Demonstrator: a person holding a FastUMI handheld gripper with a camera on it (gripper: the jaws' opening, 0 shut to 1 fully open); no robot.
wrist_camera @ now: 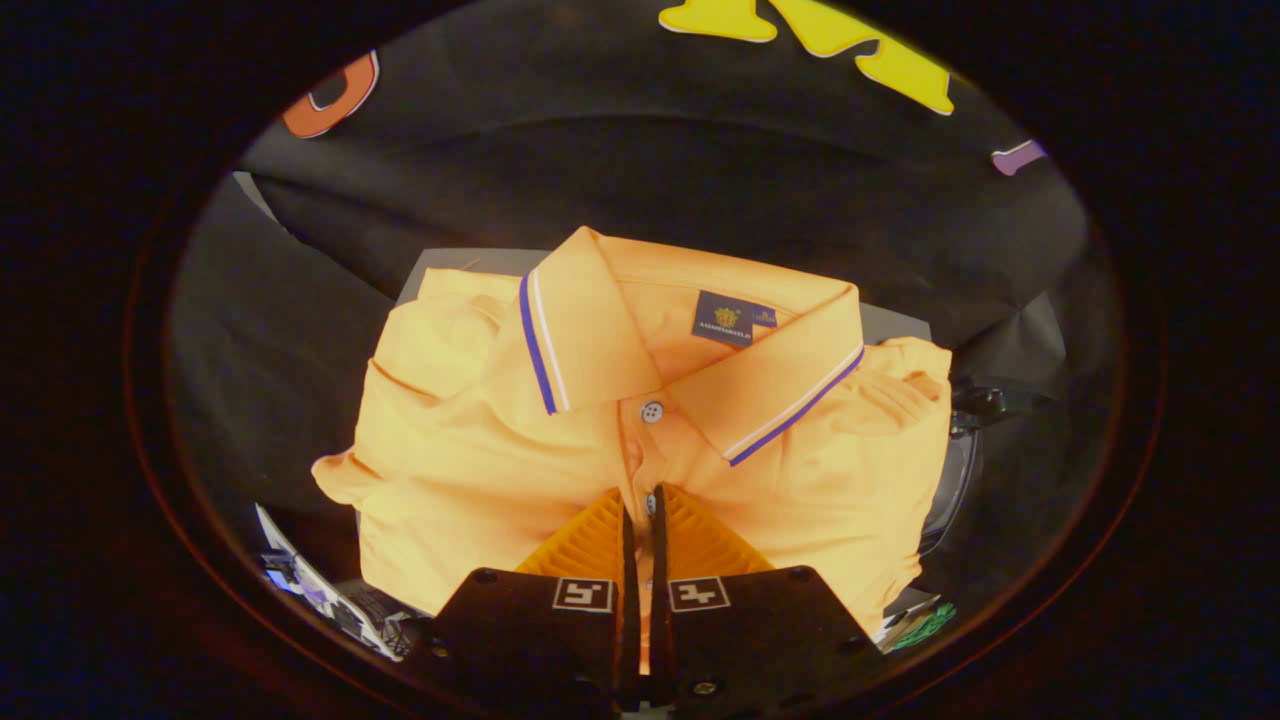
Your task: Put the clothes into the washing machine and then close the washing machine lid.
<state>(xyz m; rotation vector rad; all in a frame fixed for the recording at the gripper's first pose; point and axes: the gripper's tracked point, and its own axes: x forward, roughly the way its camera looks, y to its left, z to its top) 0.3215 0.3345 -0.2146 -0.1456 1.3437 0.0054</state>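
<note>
Gripper [640, 497] fingers pinched together on the placket of the orange cotton polo shirt [480, 450]: pick-up step; next, carry it to the washer.

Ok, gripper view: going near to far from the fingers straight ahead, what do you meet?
Gripper, fingers nearly together and pinching the placket of the orange polo shirt → white button → striped collar → dark neck label → grey surface under the shirt → black cloth wall.
</note>
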